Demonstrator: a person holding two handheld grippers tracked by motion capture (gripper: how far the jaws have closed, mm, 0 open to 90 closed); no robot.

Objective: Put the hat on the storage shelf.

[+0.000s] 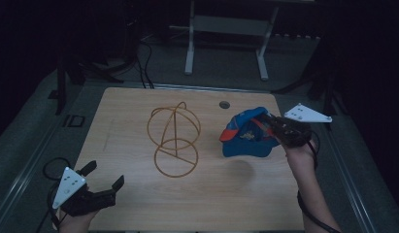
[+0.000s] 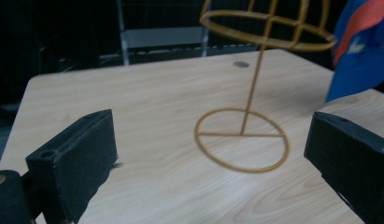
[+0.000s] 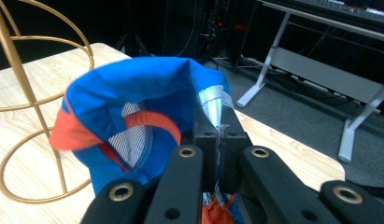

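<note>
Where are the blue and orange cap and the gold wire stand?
blue and orange fabric cap (image 1: 248, 141), high view, on its blue crown.
gold wire hat stand (image 2: 241, 140), left gripper view, on its round base ring.

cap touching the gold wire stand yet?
Apart. The high view shows bare table between the blue cap, pinched in the right gripper, and the gold wire stand. The right gripper view shows that gap too.

At the lower left of the high view, the left tool (image 1: 106, 175) is black with blocky jaws and a pale grey three-cornered plate dotted with small holes. At the right, the right tool (image 1: 271, 122) looks alike; brass-ringed holes mark its black links. Black cables trail from both.
</note>
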